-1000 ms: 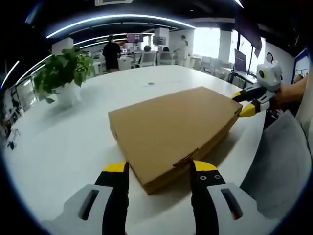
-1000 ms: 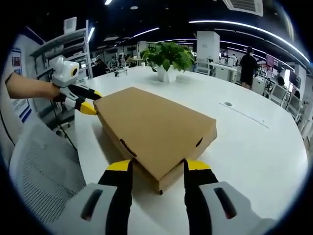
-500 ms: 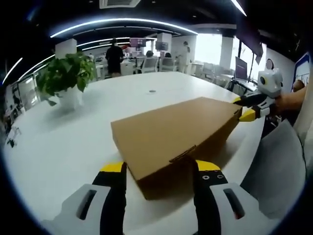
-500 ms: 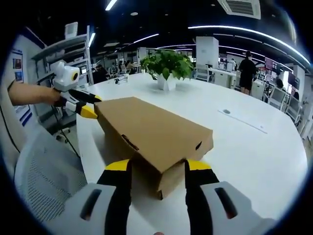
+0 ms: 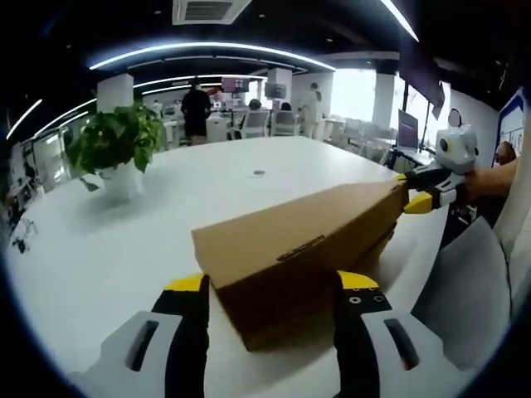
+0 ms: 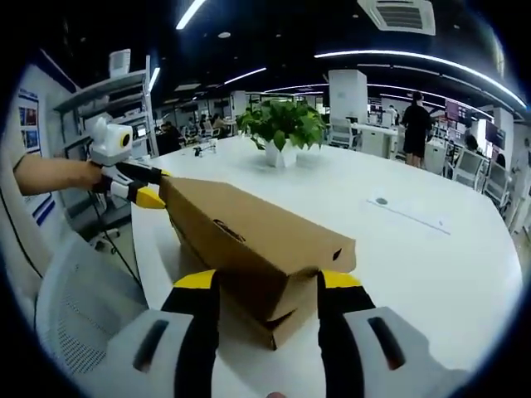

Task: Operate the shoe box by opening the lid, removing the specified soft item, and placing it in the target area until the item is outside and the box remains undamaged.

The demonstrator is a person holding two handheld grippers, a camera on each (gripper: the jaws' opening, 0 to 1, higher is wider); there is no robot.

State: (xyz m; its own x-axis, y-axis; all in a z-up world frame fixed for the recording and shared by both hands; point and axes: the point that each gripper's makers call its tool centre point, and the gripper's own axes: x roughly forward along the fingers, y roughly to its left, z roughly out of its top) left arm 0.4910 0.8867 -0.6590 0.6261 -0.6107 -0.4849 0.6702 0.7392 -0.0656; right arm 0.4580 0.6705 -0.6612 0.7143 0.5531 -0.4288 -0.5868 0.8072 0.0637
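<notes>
A brown cardboard shoe box point(image 5: 290, 249) lies on the white table point(image 5: 124, 240). Its lid point(image 6: 249, 228) is tilted up off the base, and a dark gap shows under its near corner in both views. My left gripper point(image 5: 271, 286) is open, its jaws on either side of one lid corner and close against it. My right gripper point(image 6: 267, 282) is open in the same way around the opposite corner. The right gripper point(image 5: 417, 189) reaches the far corner in the left gripper view, and the left gripper point(image 6: 139, 186) does so in the right gripper view. The box's inside is hidden.
A potted plant point(image 5: 116, 141) point(image 6: 282, 124) stands on the table beyond the box. A grey mesh chair point(image 5: 473, 290) point(image 6: 75, 307) sits at the table's edge beside the box. People and desks point(image 5: 197, 104) fill the office behind.
The lid has risen and tilted up from lying flat on the base; more of its side face now shows. Both grippers have stayed at its corners.
</notes>
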